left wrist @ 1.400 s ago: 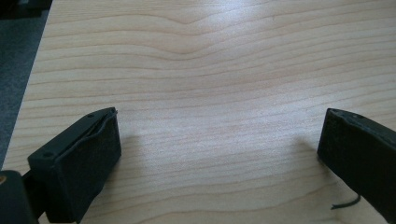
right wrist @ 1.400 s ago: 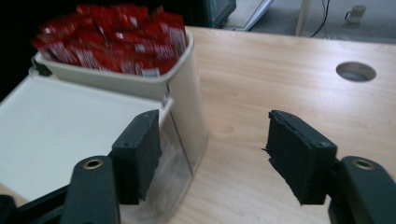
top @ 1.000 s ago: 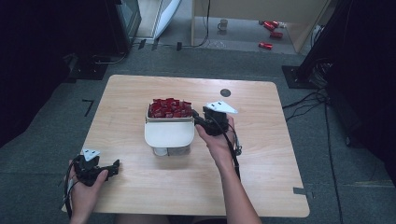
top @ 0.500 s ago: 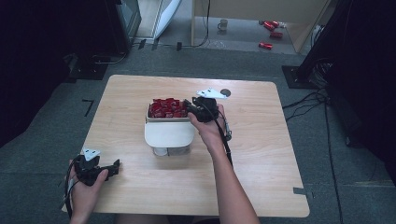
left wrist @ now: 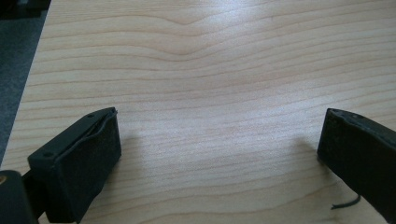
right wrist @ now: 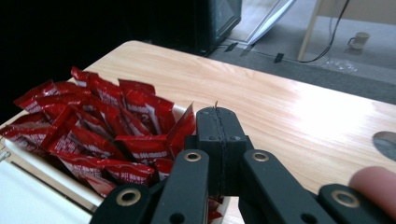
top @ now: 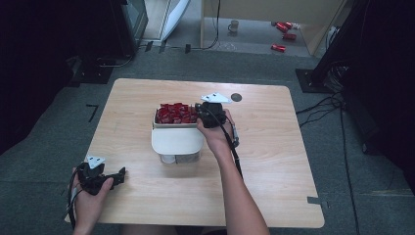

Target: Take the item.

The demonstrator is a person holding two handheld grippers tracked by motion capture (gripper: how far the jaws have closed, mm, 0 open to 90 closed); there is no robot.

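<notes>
Right claw (right wrist: 218,140) pressed closed beside red sachets (right wrist: 98,135); left claw (left wrist: 219,158) gapes wide.
Sachets look light, thin, slippery; best pinched at a flat edge, centre frame.

Red packets (top: 175,113) in white tray (top: 177,141); pale wood-grain table (top: 274,147); black fingers (left wrist: 79,163).

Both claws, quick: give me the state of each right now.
Left claw: open, nothing between its jaws, over the bare table.
Right claw: closed, jaws pressed together, empty, beside the tray of red packets.
</notes>
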